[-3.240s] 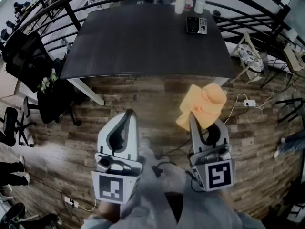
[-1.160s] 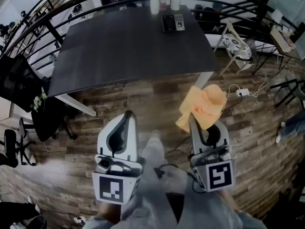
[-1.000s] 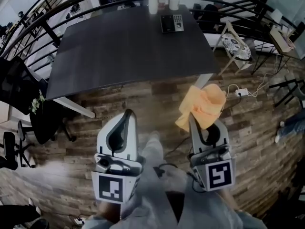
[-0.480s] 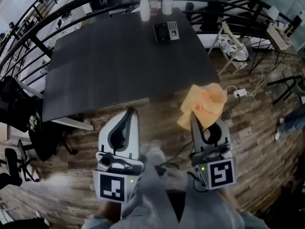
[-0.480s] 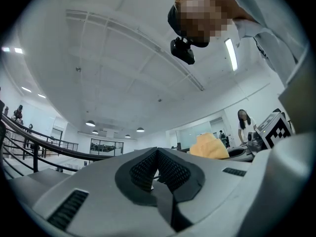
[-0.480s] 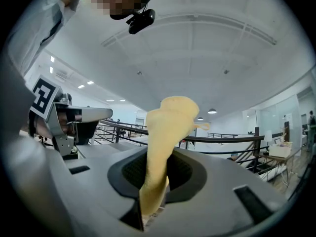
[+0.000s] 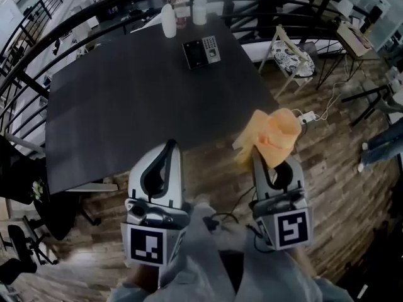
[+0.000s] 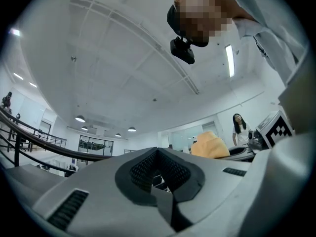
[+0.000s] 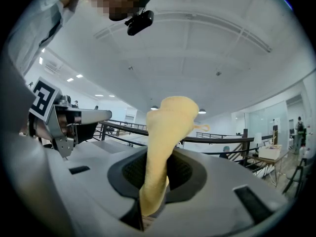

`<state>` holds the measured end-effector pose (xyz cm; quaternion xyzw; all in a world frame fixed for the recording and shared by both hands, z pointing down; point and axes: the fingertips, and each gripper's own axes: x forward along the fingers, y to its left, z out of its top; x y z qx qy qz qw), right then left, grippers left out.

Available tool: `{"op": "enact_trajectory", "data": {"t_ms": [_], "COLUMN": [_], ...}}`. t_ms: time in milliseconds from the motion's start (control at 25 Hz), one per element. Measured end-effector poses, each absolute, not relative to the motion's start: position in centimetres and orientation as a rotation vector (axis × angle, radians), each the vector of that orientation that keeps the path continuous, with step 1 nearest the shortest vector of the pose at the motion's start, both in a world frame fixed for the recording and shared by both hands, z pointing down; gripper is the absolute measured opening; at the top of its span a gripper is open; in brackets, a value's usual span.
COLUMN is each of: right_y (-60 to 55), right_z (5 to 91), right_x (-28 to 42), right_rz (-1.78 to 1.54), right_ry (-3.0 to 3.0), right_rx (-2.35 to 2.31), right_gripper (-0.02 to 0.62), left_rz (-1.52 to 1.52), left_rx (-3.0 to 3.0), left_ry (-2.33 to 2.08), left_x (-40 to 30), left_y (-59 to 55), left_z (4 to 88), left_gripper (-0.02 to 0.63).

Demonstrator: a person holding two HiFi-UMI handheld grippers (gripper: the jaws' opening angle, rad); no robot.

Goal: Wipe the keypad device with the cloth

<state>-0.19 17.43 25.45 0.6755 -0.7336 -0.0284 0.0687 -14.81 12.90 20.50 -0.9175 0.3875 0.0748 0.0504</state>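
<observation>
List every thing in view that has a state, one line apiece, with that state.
Orange cloth: bunched, pinched at its lower end, held up in the air.
Right gripper: shut on the cloth.
Left gripper: shut, nothing between its jaws.
Black keypad device: lying flat on the far side of the dark table, untouched.
Two white bottles: upright, beyond the device.

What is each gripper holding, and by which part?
The right gripper is shut on the orange cloth, pinching its lower end; the rest bunches beyond the jaws. The left gripper is shut on nothing.
</observation>
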Motion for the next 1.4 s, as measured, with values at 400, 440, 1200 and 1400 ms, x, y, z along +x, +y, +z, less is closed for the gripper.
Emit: {"op": "enact_trajectory", "data": {"t_ms": [400,440,1200,1400], "right_y": [14.3,14.2,13.3,11.4], "right_z": [25.8,25.7,25.5,25.8], "right_x": [0.7,0.6,2.3,3.1], "right_rz": [-0.098,-0.104,-0.145,-0.147], "right_ry": [-2.114,-2.108,-2.056,-2.108], "right_rx": [2.115,2.119,2.148,2.114], "right_gripper": [0.069,0.069,0.070,0.070], "left_rz": [0.256,0.258,0.294,0.276], "left_rx": [-2.844,-2.848,-2.844,-2.819], "left_ry": [1.076,1.072,1.060,1.101], "left_x": [-13.8,-13.8,-13.1,-12.4], "left_y": [8.6,8.4,7.3,6.4], "left_z": [21.3,21.4,21.4,21.4], "left_gripper": [0.012,0.012,0.012,0.012]}}
